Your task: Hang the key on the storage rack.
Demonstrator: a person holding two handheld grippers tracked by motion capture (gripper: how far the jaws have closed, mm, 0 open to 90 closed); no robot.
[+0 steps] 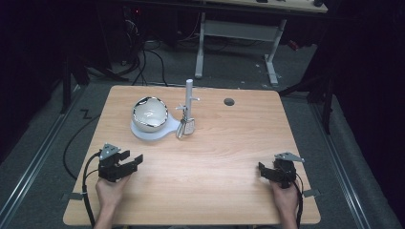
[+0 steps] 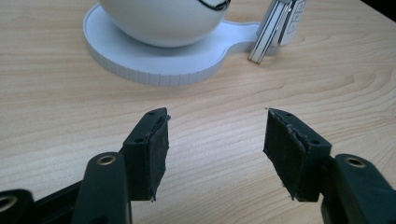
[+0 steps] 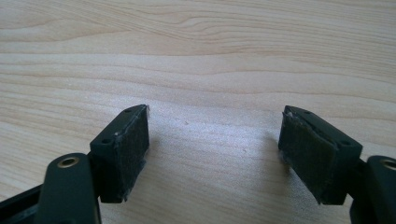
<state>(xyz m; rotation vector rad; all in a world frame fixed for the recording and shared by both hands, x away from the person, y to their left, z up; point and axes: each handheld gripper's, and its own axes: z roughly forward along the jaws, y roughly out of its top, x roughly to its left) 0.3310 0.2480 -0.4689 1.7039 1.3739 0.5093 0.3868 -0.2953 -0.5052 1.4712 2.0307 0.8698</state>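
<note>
**Ana:** High view first: both tools sit at the near edge of the table, the left gripper near the front left corner, the right gripper near the front right. Nothing is held.

**Ben:** Agreed. Each gripper view shows its jaws spread wide with bare wood between them. So where is the work?

**Ana:** The nearest thing is the white bowl, sitting on a flat white base at the far left-centre. A white post rises from the right end of that base, and a small silver tag hangs from it, low and close to the wood.

**Ben:** In the left gripper view the bowl and the tag are straight ahead, well apart from the pads.

**Ana:** My worry is that the bowl is round and glossy. A pinch on its curved side would likely slip off; it needs the rim.

**Ben:** And the base looks light. A sideways nudge could slide the whole stand, or tip the post.

**Ana:** The tag hangs just beside the bowl, too. A wide-open jaw reaching for one may clip the other and set it swinging.

**Ben:** I can't tell how the tag is attached, so a hard pull seems risky.
</note>
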